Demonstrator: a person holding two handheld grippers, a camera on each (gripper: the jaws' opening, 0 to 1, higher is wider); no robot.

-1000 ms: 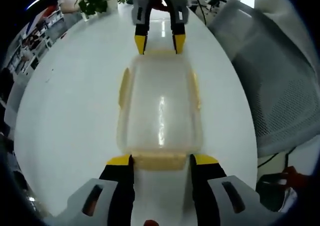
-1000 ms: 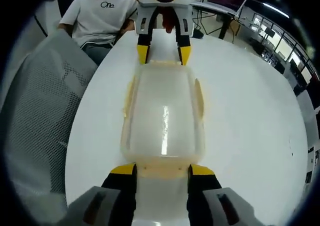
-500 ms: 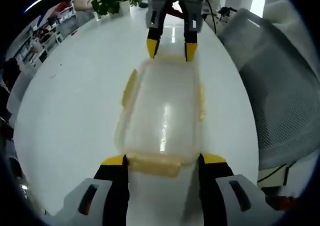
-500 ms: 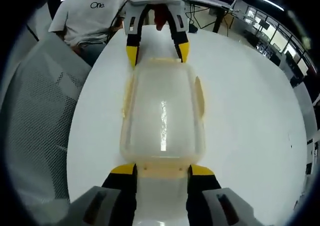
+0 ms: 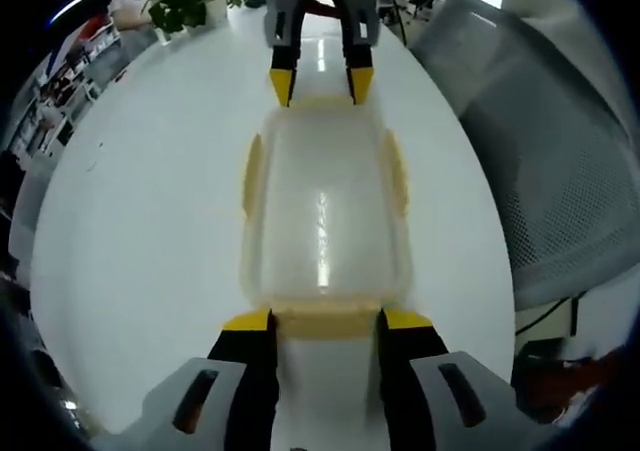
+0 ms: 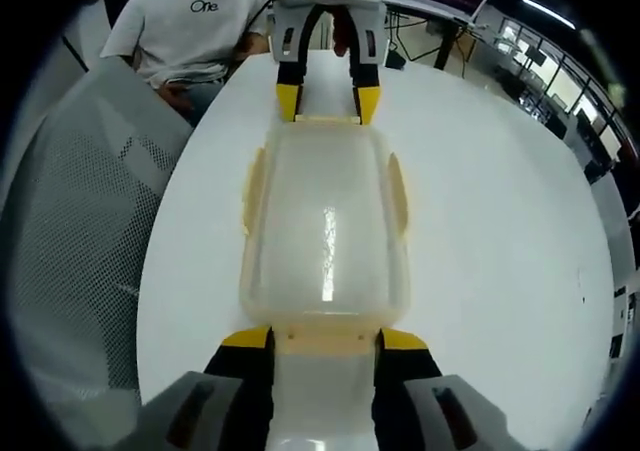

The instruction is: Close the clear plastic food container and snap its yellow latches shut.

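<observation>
Yellow latches ringed the clear plastic food container (image 5: 325, 216), which lay lengthwise on the white table (image 5: 140, 221) with its lid already seated. The left gripper (image 5: 325, 318) stood at the near end latch (image 5: 325, 320), its black, yellow-tipped jaws spread to either side of that tab and touching or just beside its ends; nothing was clamped between them. In the right gripper view the right gripper (image 6: 326, 337) took the same stance at the opposite end latch (image 6: 327, 342), jaws apart and bracketing it without a grasp. Each tool appeared at the far end of the other's view.

The side latches (image 5: 252, 174) along both long edges looked flared outward, so they seemed not yet snapped; whether the end latches were fully home could not be told.

The step in hand was judged to be pressing the two end tabs down. Doing it well would call for both tools bearing down together and evenly, so the light box stayed square and did not slide along the smooth tabletop, with pressure on the tab itself, not the lid. A mesh-backed chair (image 5: 560, 151) stood beside the table.
</observation>
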